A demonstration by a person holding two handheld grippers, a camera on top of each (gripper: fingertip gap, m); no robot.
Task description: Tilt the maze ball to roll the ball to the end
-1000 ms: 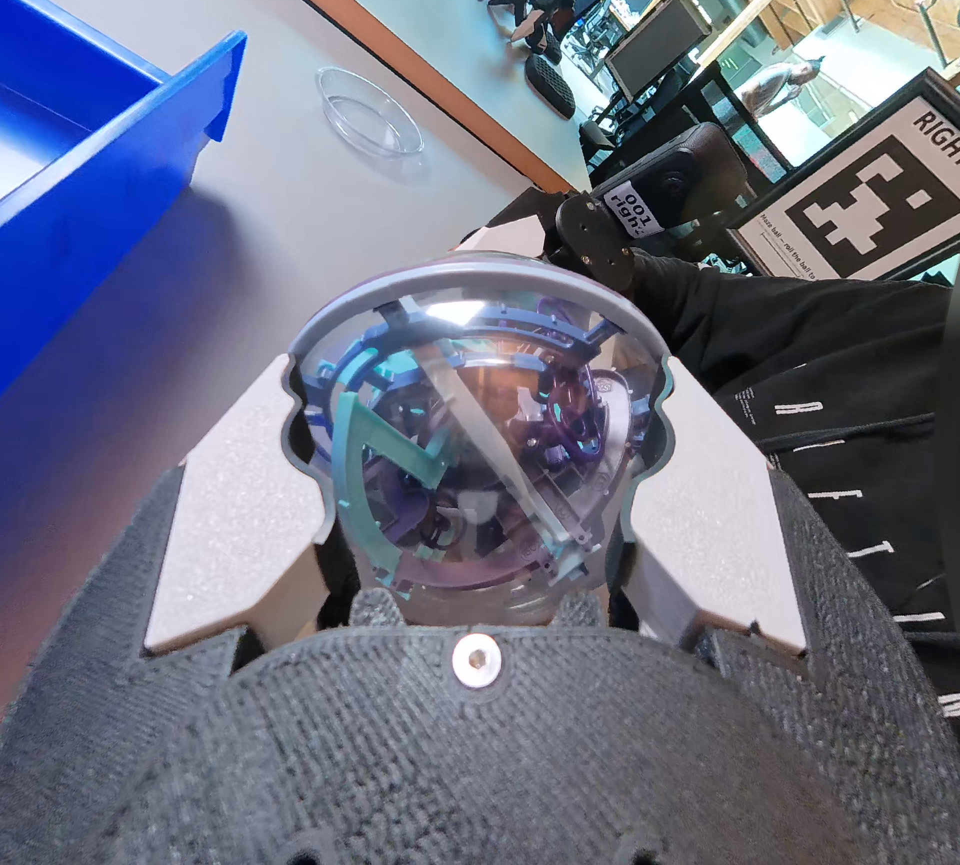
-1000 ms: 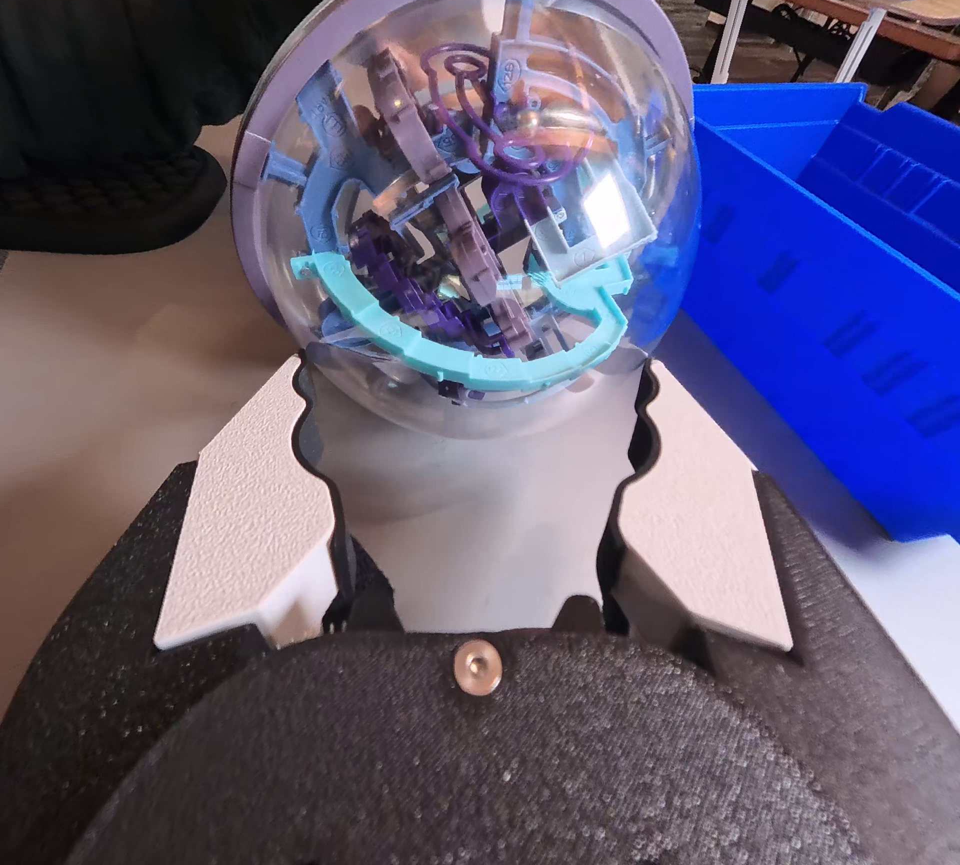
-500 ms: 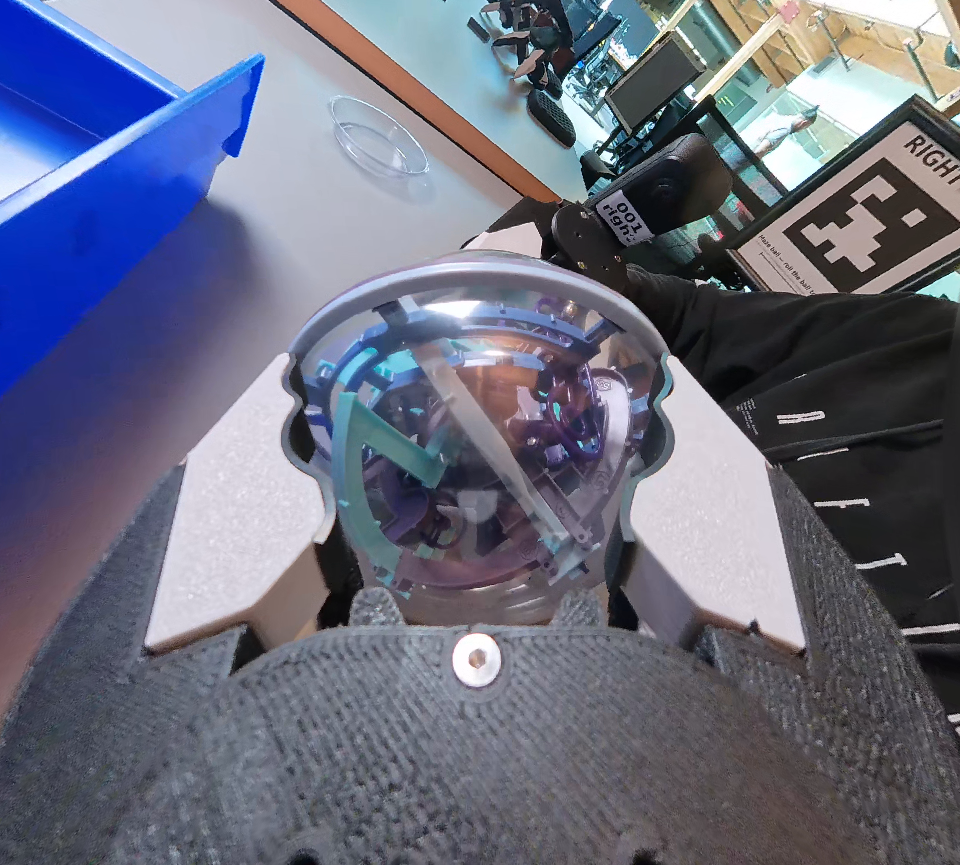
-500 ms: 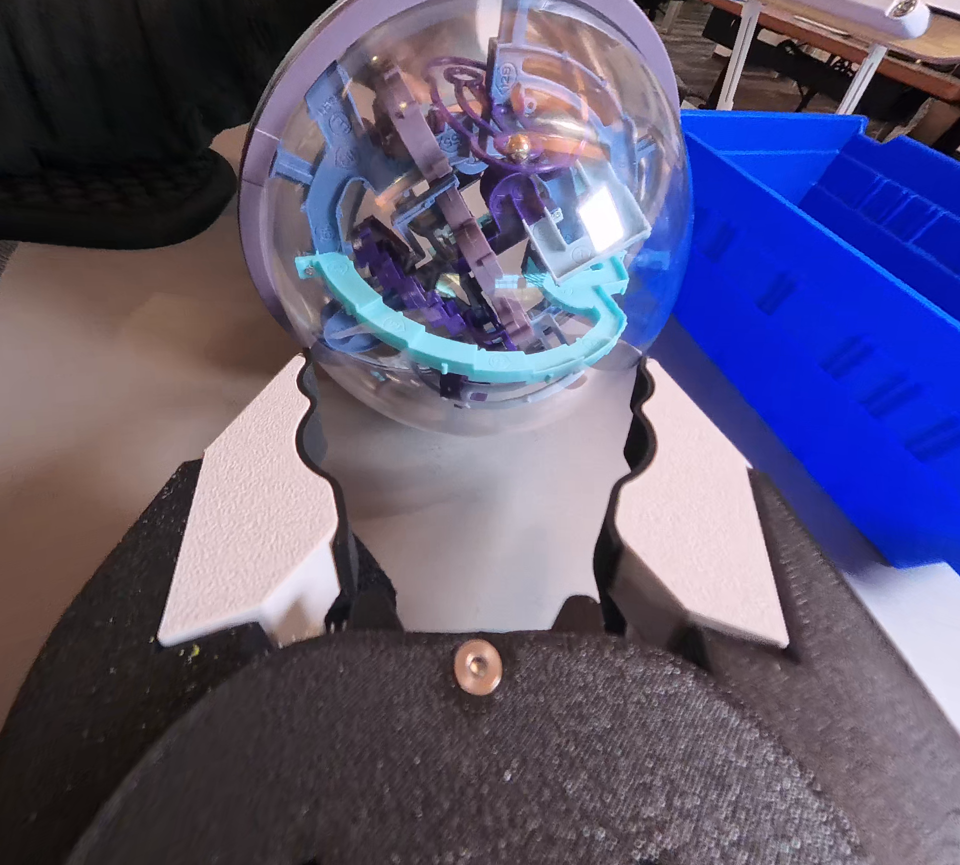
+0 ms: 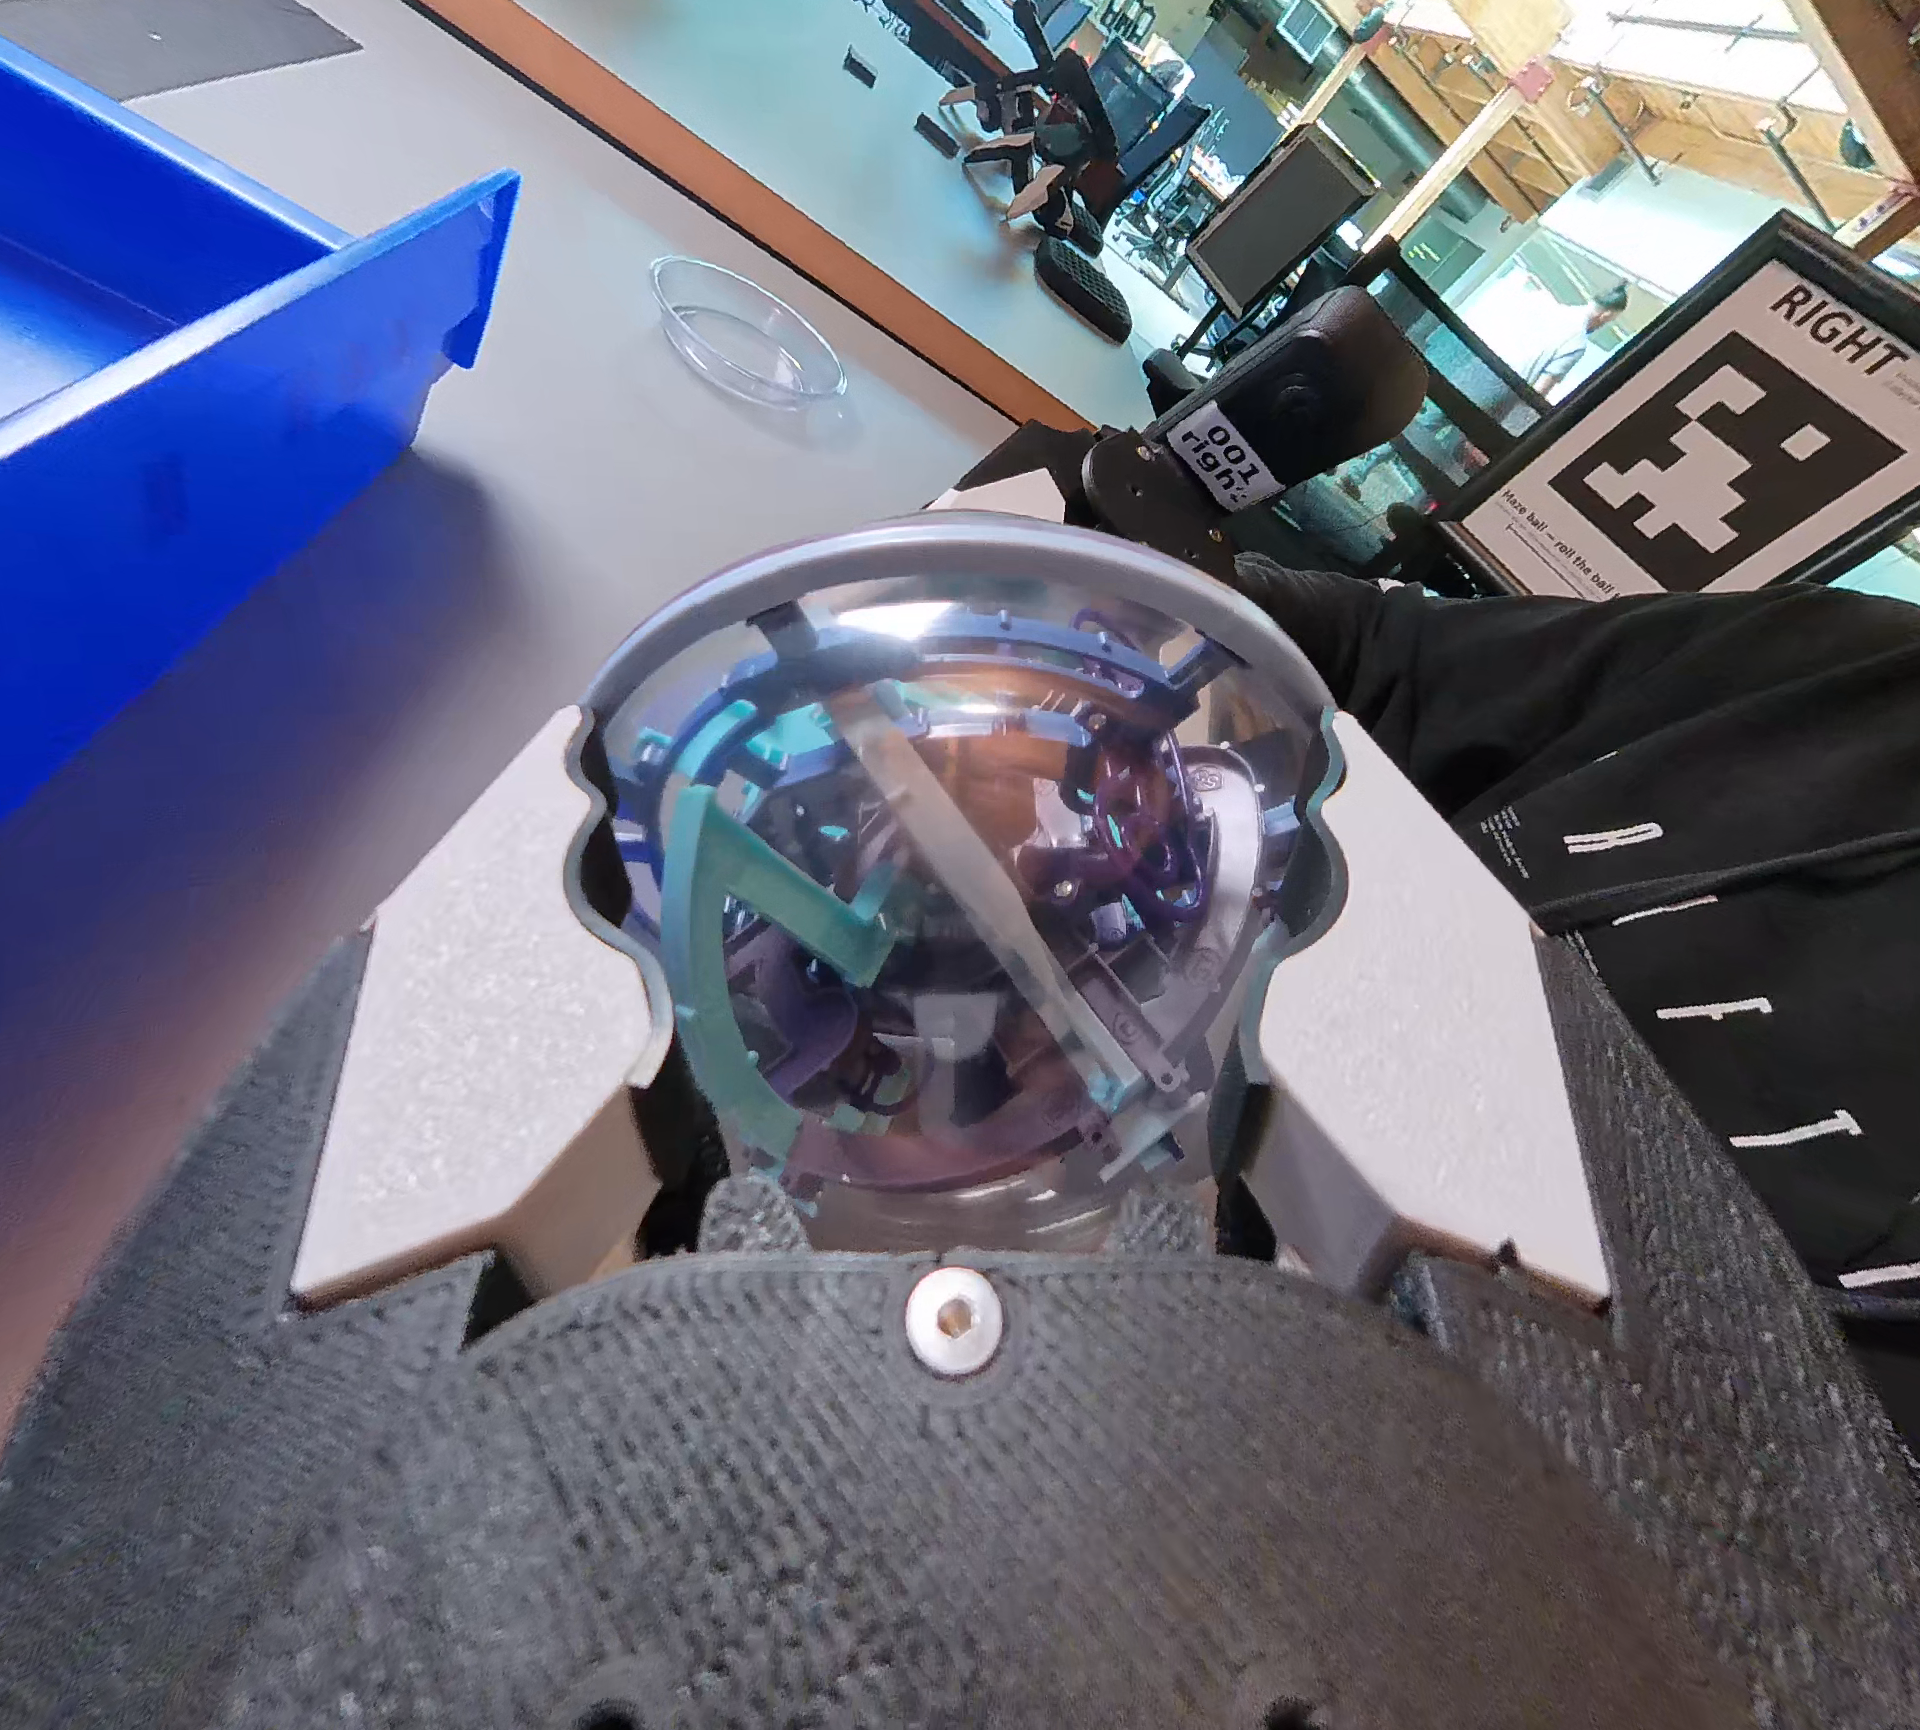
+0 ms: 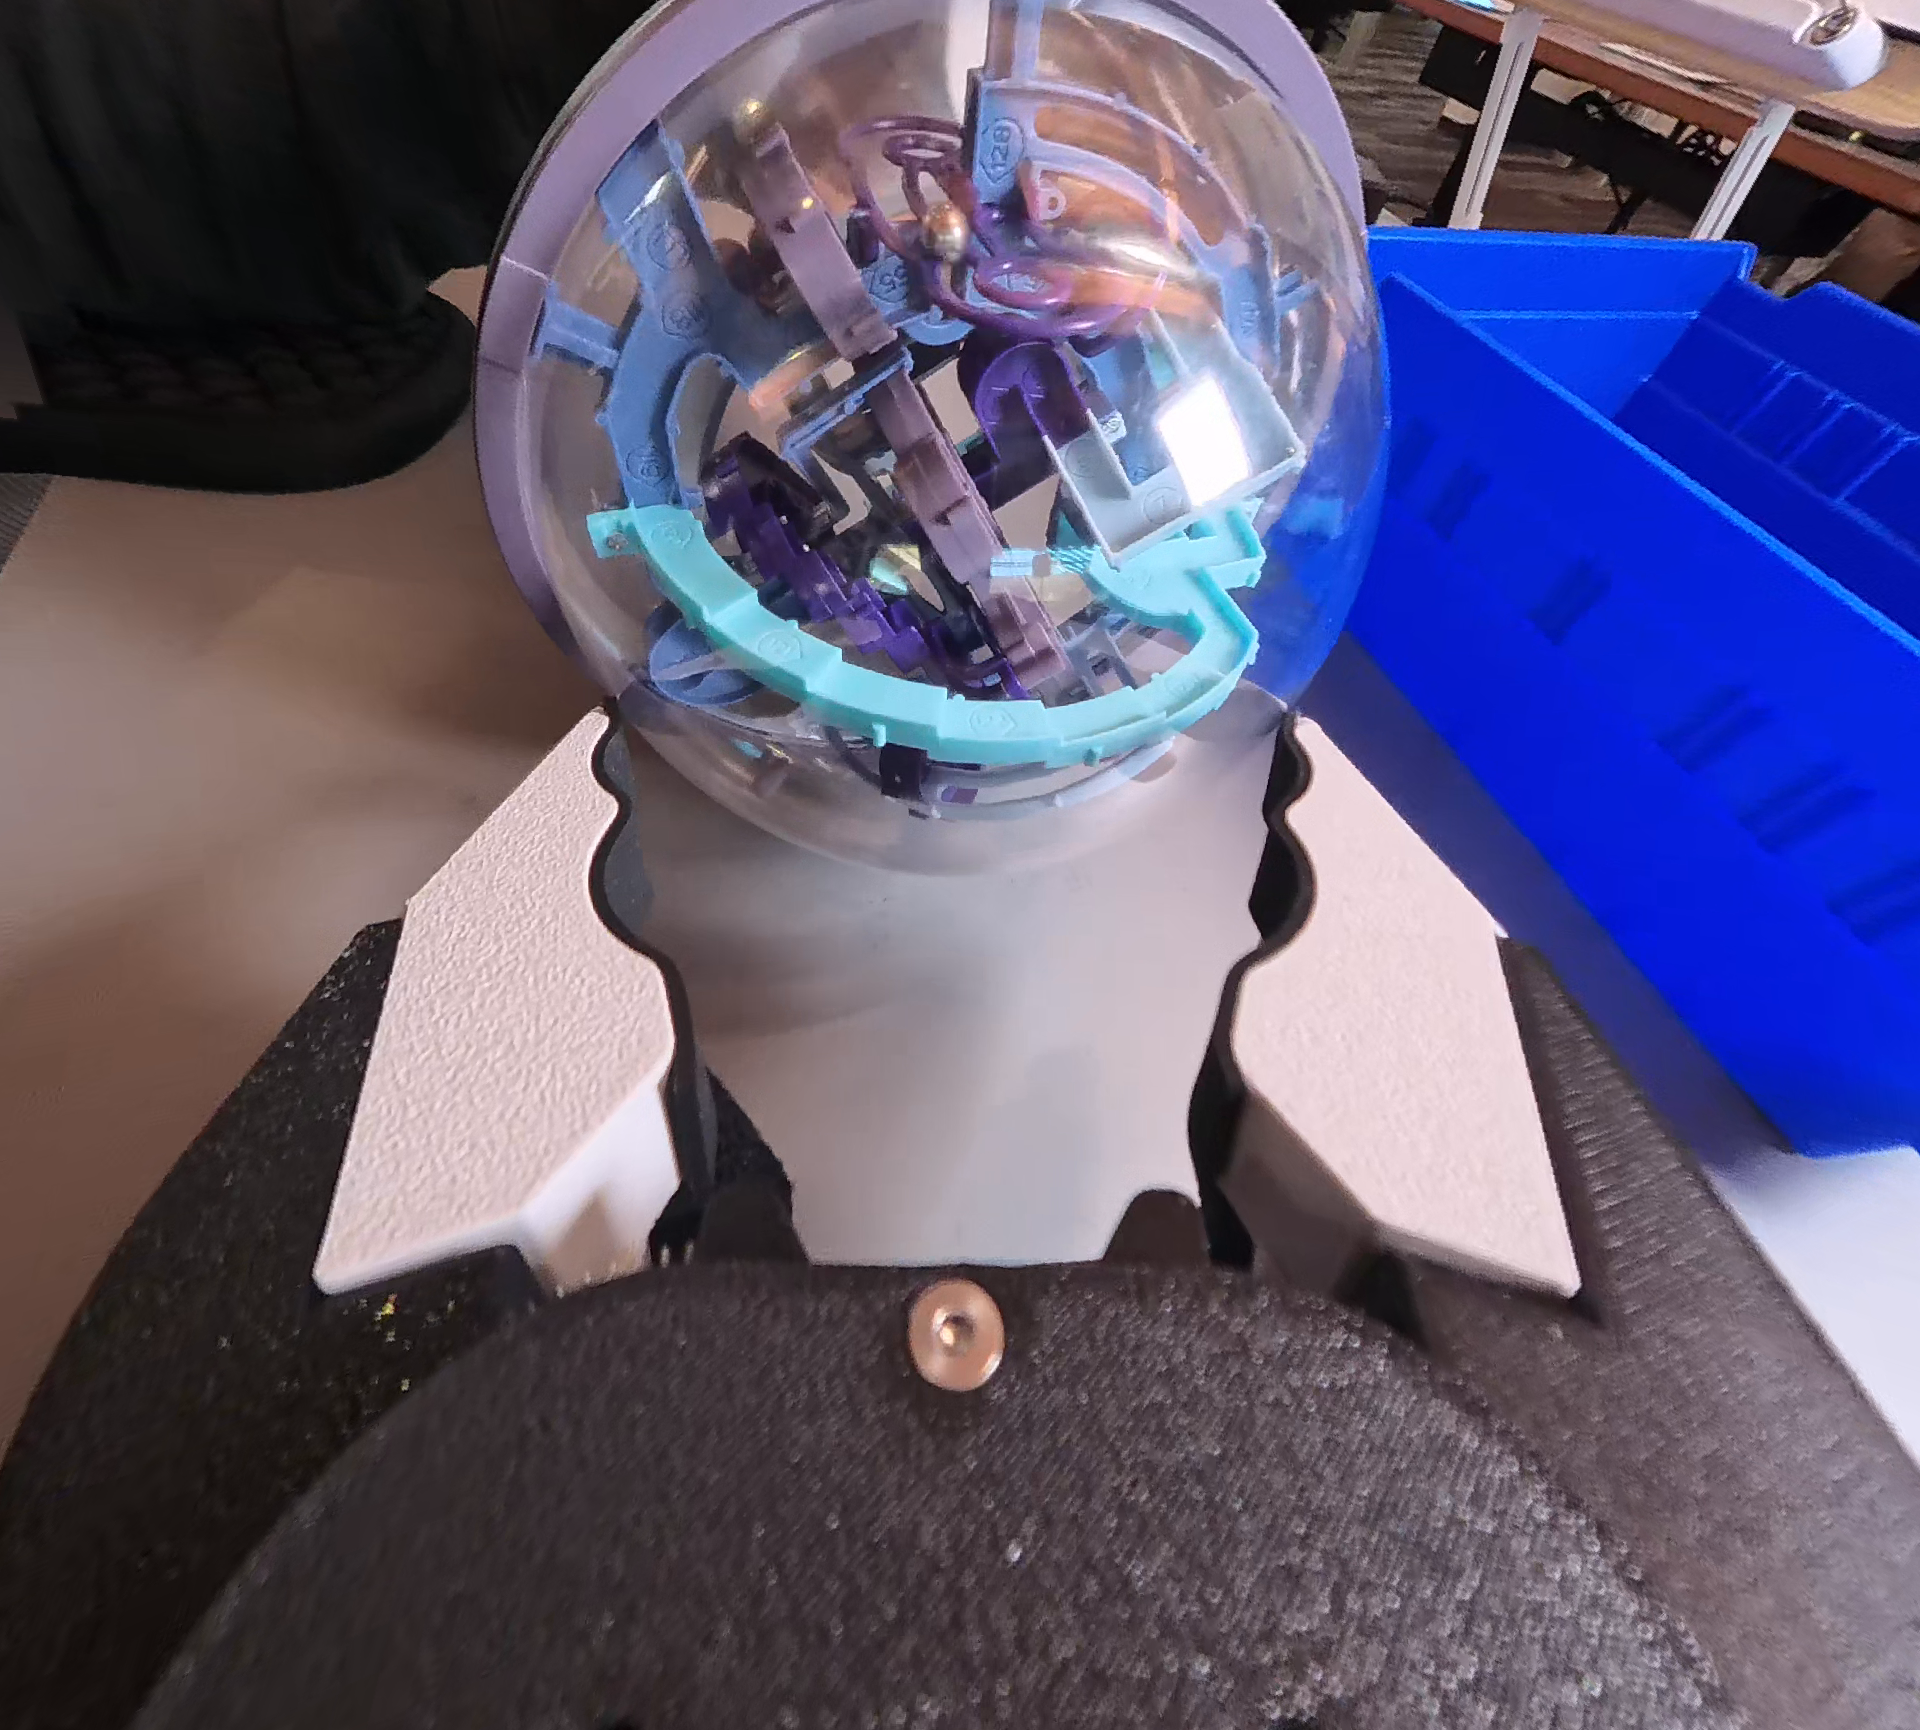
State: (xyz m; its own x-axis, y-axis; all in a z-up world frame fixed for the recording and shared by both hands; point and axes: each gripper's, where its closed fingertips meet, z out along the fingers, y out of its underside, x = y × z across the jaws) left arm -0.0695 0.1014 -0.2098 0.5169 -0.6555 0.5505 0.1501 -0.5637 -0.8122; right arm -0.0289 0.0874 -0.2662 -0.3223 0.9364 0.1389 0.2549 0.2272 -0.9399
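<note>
Your left gripper [image 5: 951,891] holds the clear plastic maze ball [image 5: 951,849] tight between its jaws. Your right gripper [image 6: 945,745] jaws are wide, touching its bottom. The tiny metal ball [image 6: 943,228] sits on a purple track, so rolling is not finished.

Both cams sat right behind their own fingers, looking forward along them, super close up. The left wrist view was tilted hard, so the table [image 5: 582,392] ran off diagonally, with the maze ball [image 5: 956,849] filling the middle between its fingers and the right gripper [image 5: 1195,475] poking out just behind it. The right wrist view looked more level across the table from the opposite side, ball [image 6: 935,392] dead centre at its fingertips. Both views shared the ball, seen from opposite faces, and the blue bin [image 5: 208,392], left in one, right [image 6: 1621,641] in the other.
</note>
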